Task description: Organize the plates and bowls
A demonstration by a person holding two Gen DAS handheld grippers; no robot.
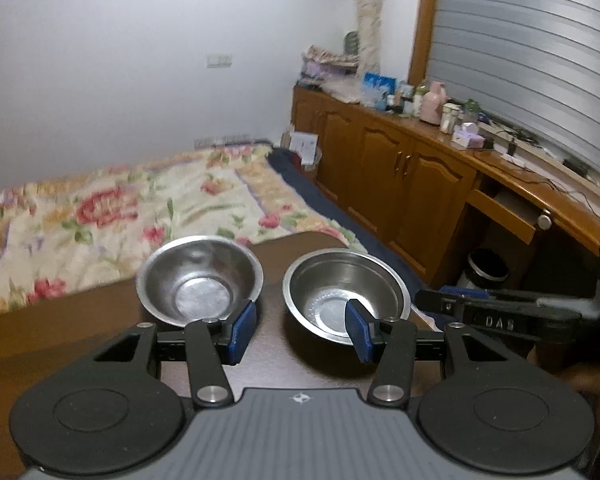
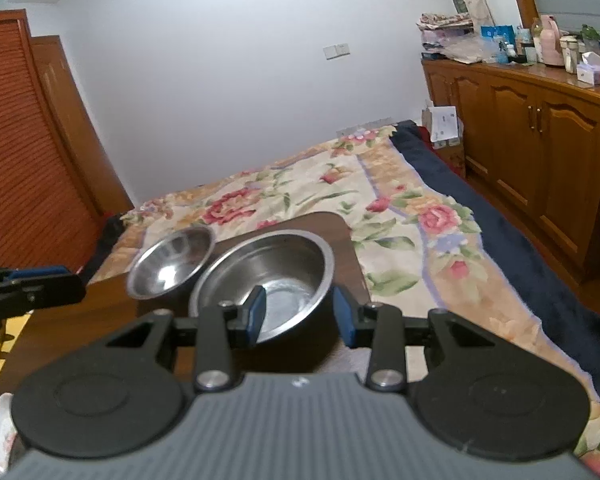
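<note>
Blue-padded right gripper (image 2: 298,314) gapes astride the near shiny steel bowl's (image 2: 276,280) rim on my dark table (image 2: 324,222); left gripper (image 1: 302,330) open too. Light, rigid, slippery: I'd pinch the rim.

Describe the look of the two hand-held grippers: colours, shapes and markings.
Both match. The left hand-held gripper and the right hand-held gripper each have a grey ribbed body with a small logo, two round black discs, black linkage arms with silver rivets, and blue ribbed finger pads. Seen from the left wrist, the right one's side carries raised lettering, apparently "DAS". No cables or sleeves show.
</note>
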